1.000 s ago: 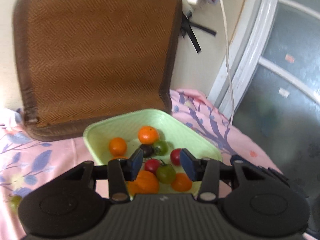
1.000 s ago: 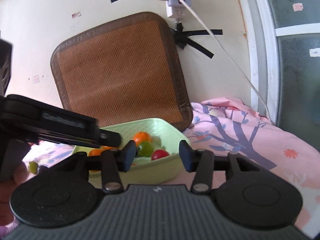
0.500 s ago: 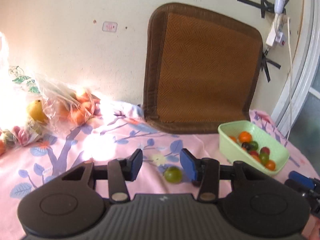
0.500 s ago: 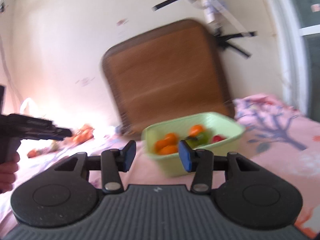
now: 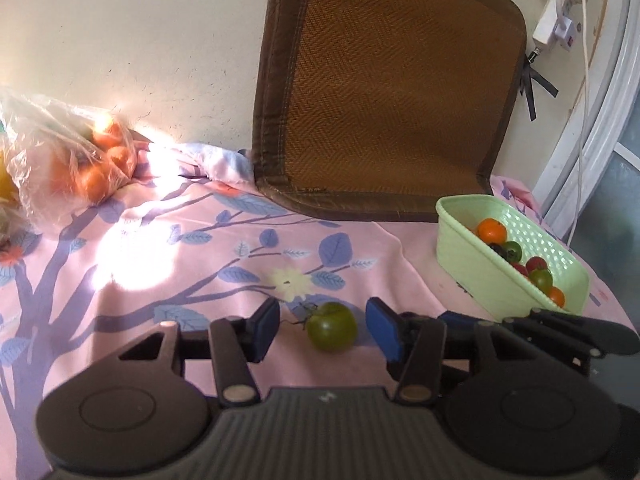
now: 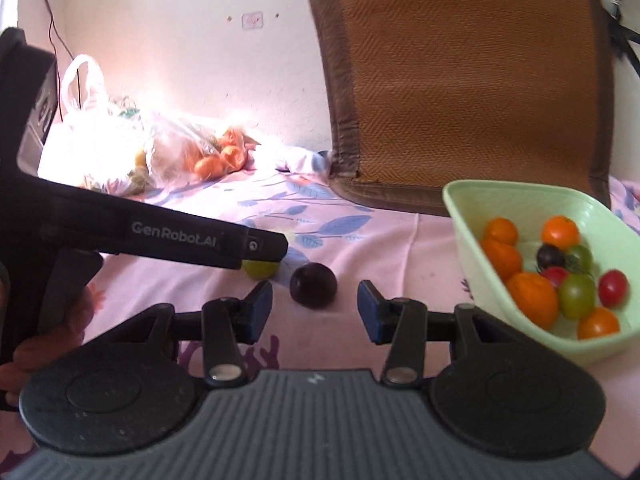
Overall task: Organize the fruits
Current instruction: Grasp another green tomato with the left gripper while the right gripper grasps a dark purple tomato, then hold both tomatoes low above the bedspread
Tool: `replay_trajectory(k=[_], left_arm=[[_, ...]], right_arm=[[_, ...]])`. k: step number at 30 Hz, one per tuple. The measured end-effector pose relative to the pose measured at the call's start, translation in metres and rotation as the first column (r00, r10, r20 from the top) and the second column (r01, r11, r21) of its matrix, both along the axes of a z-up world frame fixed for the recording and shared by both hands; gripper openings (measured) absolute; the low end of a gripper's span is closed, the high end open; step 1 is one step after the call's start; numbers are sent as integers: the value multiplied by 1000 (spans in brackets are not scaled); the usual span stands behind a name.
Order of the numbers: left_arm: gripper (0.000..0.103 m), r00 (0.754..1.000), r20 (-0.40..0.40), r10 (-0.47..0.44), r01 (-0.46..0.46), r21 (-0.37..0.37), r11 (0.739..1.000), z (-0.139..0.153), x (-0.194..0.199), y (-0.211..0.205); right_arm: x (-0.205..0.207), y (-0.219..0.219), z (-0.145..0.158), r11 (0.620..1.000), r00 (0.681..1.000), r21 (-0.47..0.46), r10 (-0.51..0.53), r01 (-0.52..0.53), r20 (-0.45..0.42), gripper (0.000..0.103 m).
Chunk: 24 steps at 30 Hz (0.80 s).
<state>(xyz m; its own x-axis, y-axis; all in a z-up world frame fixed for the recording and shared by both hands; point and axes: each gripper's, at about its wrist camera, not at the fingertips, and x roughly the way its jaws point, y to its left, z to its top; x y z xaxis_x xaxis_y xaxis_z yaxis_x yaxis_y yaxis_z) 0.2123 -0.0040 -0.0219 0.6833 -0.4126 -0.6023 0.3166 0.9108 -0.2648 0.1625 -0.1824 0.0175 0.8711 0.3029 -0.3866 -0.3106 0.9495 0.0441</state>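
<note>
With fingers spread, left gripper (image 5: 322, 330) brackets green tomato (image 5: 332, 326) on the pink cloth; right gripper (image 6: 314, 306) gapes near dark plum (image 6: 313, 284). Best: centre, squeeze gently, carry to basket (image 5: 480, 264).

My left gripper (image 5: 323, 330) and right gripper (image 6: 315, 306) look alike: black ribbed bodies, round caps, blue pads. White "GenRobot.AI" lettering marks one; I see bare skin
</note>
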Motion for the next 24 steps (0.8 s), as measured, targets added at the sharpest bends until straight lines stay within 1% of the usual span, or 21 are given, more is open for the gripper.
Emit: replay_trajectory(k=[2, 3, 5, 7, 9, 10, 12, 13, 15, 17, 20, 22, 24], left_arm=[[49, 1000, 0, -11, 11, -1, 1000, -1, 0, -1], [49, 1000, 7, -17, 17, 4, 1000, 0, -2, -3], [49, 999, 22, -27, 26, 27, 999, 1, -4, -7], [46, 999, 24, -33, 31, 56, 998, 1, -5, -12], [29, 999, 14, -32, 31, 86, 996, -1, -4, -17], [29, 999, 11, -33, 32, 93, 995, -1, -4, -19], [29, 999, 17, -32, 31, 100, 995, 1, -9, -21], [29, 999, 11, -38, 37, 88, 995, 2, -14, -22], [29, 998, 22, -65, 64, 78, 995, 5, -32, -30], [29, 995, 54, -90, 84, 104, 991, 9, -57, -44], [29, 988, 64, -138, 130, 108, 986, 12, -92, -65], [29, 986, 64, -151, 143, 118, 983, 12, -111, -80], [29, 986, 57, -157, 149, 128, 980, 11, -124, -94]], right_arm=[[8, 4, -1, 1000, 1000, -17, -2, 2, -26, 50], [13, 5, -1, 1000, 999, -17, -3, 2, -40, 47], [20, 5, -2, 1000, 998, -16, -5, 4, -61, 32], [16, 3, -3, 1000, 998, -7, -15, 15, -54, 31], [7, -2, -4, 999, 999, -2, -34, 34, -37, 31], [2, -5, -5, 999, 998, 8, -41, 42, -36, 31], [-13, -16, -8, 998, 998, 36, -57, 58, -37, 31], [-21, -22, -9, 996, 997, 49, -69, 71, -37, 31], [-41, -33, -12, 992, 995, 80, -95, 98, -31, 31], [-65, -47, -15, 985, 991, 114, -129, 131, -23, 31], [-100, -68, -22, 967, 978, 149, -206, 206, -16, 31], [-122, -82, -28, 952, 967, 168, -256, 255, -13, 31], [-140, -91, -34, 941, 955, 167, -297, 294, -7, 31]])
